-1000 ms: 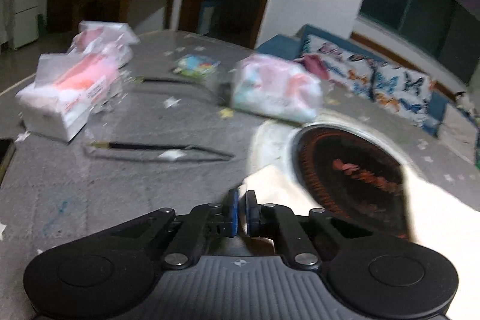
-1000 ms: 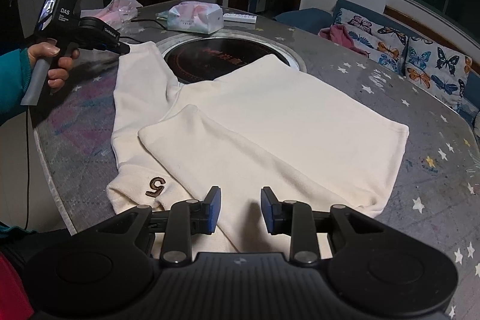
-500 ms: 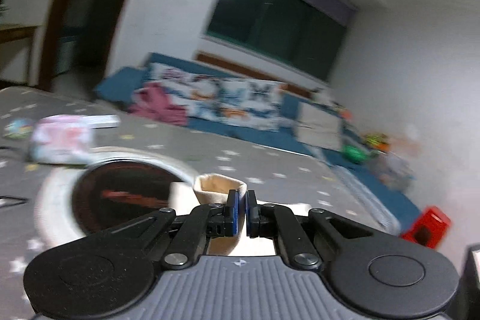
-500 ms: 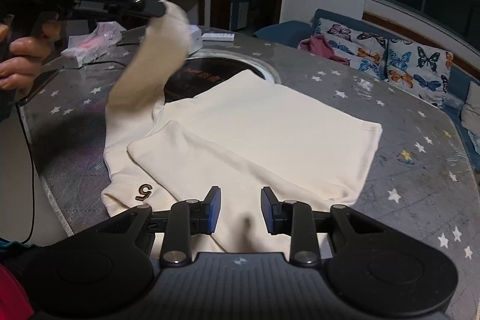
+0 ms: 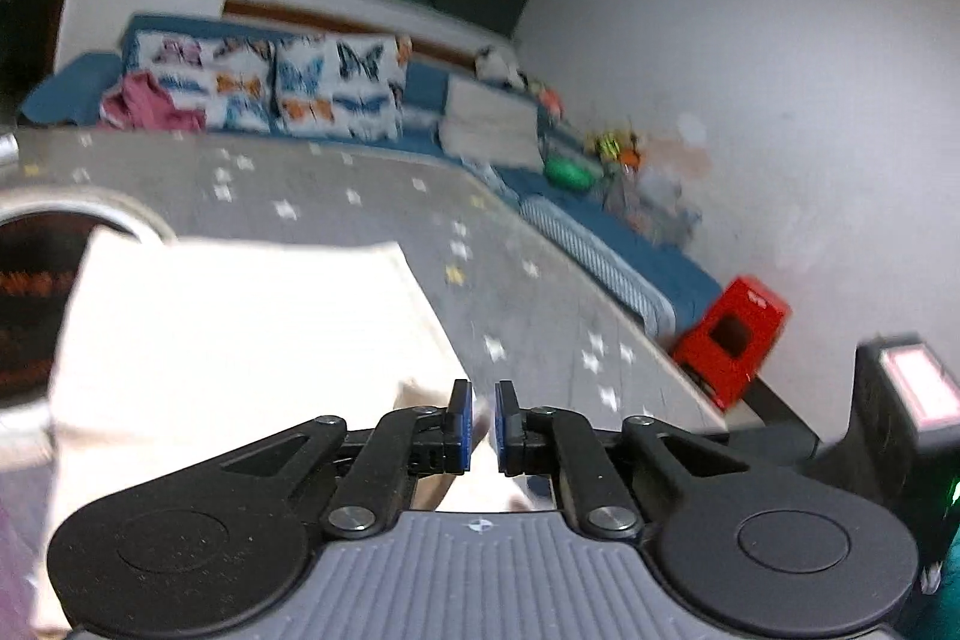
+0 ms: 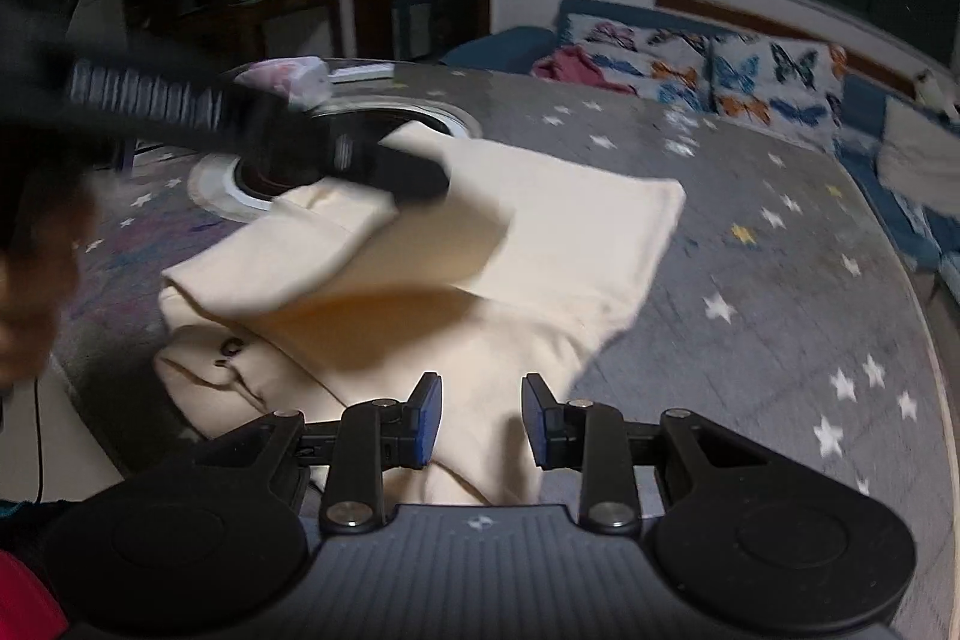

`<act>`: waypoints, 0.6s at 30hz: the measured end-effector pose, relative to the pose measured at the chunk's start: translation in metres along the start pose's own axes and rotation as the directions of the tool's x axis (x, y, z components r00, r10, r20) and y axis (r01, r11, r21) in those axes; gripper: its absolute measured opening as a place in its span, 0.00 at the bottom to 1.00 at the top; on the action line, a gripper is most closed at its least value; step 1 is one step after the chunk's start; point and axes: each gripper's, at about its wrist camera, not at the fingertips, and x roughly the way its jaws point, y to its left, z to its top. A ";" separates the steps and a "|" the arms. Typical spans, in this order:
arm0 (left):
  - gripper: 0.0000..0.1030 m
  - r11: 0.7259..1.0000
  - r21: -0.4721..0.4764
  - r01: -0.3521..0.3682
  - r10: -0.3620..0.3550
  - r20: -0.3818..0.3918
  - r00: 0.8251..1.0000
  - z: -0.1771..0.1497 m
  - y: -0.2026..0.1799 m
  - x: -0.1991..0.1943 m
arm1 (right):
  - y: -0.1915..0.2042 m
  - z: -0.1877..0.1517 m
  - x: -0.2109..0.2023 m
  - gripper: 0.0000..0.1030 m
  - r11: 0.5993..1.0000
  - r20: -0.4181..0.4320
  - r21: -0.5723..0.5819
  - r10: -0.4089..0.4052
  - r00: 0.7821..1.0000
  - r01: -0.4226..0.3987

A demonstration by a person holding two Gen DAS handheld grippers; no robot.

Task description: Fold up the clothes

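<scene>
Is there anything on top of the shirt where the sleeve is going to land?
Nothing visible. The left gripper has the sleeve over the cream shirt, and its jaws are opening. The shirt's top looks bare there. The right gripper waits open at the near edge, off to the side.

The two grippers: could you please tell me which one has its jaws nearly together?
The left gripper: its jaws, just opening, stand in a narrow gap over the cream garment, while the right gripper stands clearly wider.
</scene>
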 end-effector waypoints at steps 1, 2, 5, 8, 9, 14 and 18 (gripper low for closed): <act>0.11 1.000 0.007 0.005 -0.005 -0.014 1.000 -0.004 0.000 0.000 | -0.002 -0.001 -0.001 0.28 1.000 -0.004 0.006 -0.007 1.000 0.007; 0.16 1.000 0.023 0.003 -0.002 -0.019 1.000 -0.007 0.001 -0.002 | -0.004 -0.003 -0.001 0.28 1.000 -0.008 0.012 -0.014 1.000 0.014; 0.30 0.995 0.088 -0.049 0.049 0.000 0.999 -0.016 0.011 -0.018 | -0.010 -0.003 -0.007 0.28 0.999 -0.007 0.021 -0.035 0.999 0.035; 0.33 0.984 0.122 -0.129 0.128 0.017 0.992 -0.024 0.031 -0.035 | -0.016 0.000 -0.012 0.27 0.998 0.008 0.042 -0.043 0.999 0.042; 0.33 0.979 0.128 -0.159 0.158 0.020 0.987 -0.027 0.039 -0.042 | -0.017 0.001 -0.013 0.27 0.998 0.012 0.049 -0.039 0.999 0.038; 0.38 0.949 0.114 -0.293 0.294 0.014 0.956 -0.044 0.074 -0.069 | -0.011 0.010 -0.001 0.27 0.999 0.014 0.040 0.003 1.000 -0.004; 0.38 0.936 0.078 -0.344 0.345 -0.008 0.938 -0.053 0.094 -0.081 | -0.006 0.016 0.022 0.26 1.000 -0.010 0.026 0.012 1.000 -0.012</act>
